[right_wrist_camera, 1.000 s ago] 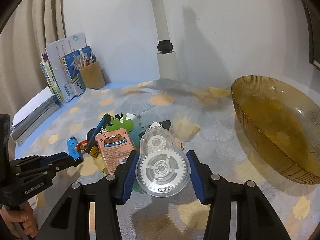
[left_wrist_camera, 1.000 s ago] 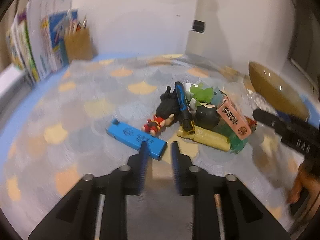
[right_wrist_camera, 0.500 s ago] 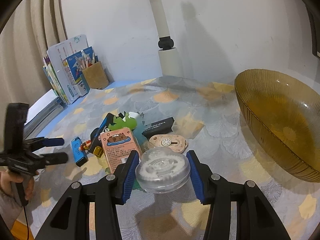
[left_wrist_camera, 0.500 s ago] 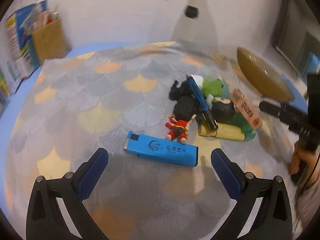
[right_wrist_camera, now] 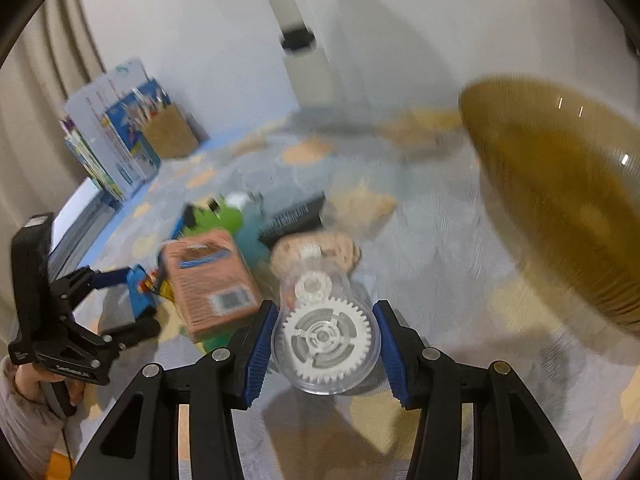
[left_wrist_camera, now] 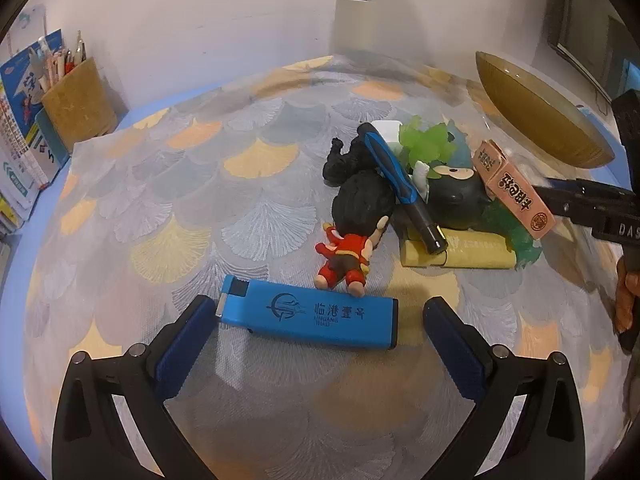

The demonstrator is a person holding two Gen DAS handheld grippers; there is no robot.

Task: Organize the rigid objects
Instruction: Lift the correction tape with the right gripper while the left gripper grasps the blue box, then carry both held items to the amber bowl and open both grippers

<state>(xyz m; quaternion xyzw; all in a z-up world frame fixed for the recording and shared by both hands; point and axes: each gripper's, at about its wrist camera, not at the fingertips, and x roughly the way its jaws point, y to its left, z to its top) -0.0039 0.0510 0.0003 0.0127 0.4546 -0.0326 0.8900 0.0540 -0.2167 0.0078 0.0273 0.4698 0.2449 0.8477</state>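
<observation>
A blue flat box (left_wrist_camera: 308,316) lies on the patterned cloth between the wide-apart fingers of my left gripper (left_wrist_camera: 320,320), which is open and does not press on it. Behind it sits a pile: a red figurine (left_wrist_camera: 346,260), a blue-black pen (left_wrist_camera: 400,184), a pink carton (left_wrist_camera: 516,192) and a yellow box (left_wrist_camera: 460,254). My right gripper (right_wrist_camera: 324,320) is shut on a clear tape dispenser (right_wrist_camera: 324,332) with white gears, held just above the cloth. The right wrist view is blurred.
An amber glass bowl (right_wrist_camera: 560,200) stands at the right, near the held dispenser. A pencil cup (left_wrist_camera: 78,100) and upright books (left_wrist_camera: 20,140) line the far left edge. A white post (left_wrist_camera: 356,12) rises at the back wall.
My left jaws went from nearly closed to wide open and came down around the blue box. My right gripper sank and rolled with the dispenser still held.
</observation>
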